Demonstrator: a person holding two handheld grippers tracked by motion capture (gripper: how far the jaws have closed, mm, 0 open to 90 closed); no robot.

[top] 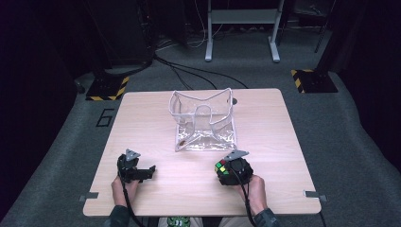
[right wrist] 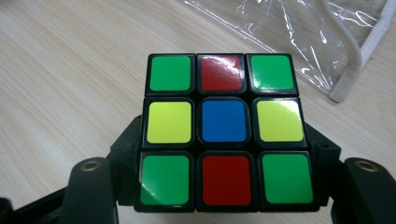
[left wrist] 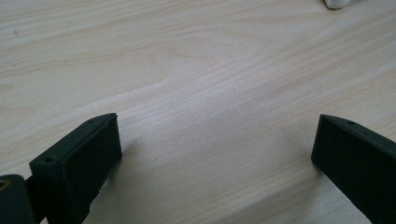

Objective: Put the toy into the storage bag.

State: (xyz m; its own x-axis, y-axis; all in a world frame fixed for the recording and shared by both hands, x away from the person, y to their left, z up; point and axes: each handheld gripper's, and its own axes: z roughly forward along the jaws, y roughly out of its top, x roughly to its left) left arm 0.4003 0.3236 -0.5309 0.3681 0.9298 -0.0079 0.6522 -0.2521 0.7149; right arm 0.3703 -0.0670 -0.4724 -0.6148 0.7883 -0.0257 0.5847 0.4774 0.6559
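Right gripper view tells me most of what I need: my right gripper (right wrist: 224, 186) has its jaws clamped on the two sides of the puzzle cube (right wrist: 224, 130), whose face toward the camera shows green corners, red and yellow edges and a blue centre. I take the cube as my landmark. Just beyond it, toward the far side of the table (top: 156, 118), lies the flap of the clear plastic bag (right wrist: 299, 37), near the cube but not touching it, its white-edged corner off to one side.

From the high view, the cube (top: 222, 167) sits at the near edge of the bag (top: 203, 118), which stands open at the top farther back. My left gripper (top: 150, 169) is well to the left of the cube, resting low over bare wood. In the left gripper view its jaws stand wide apart with nothing between them.

As I judge it, the pick is done: the cube is secured. What is left is the carry over the bag's rim, the drop inside, and perhaps steadying the floppy wall with my free left claw.
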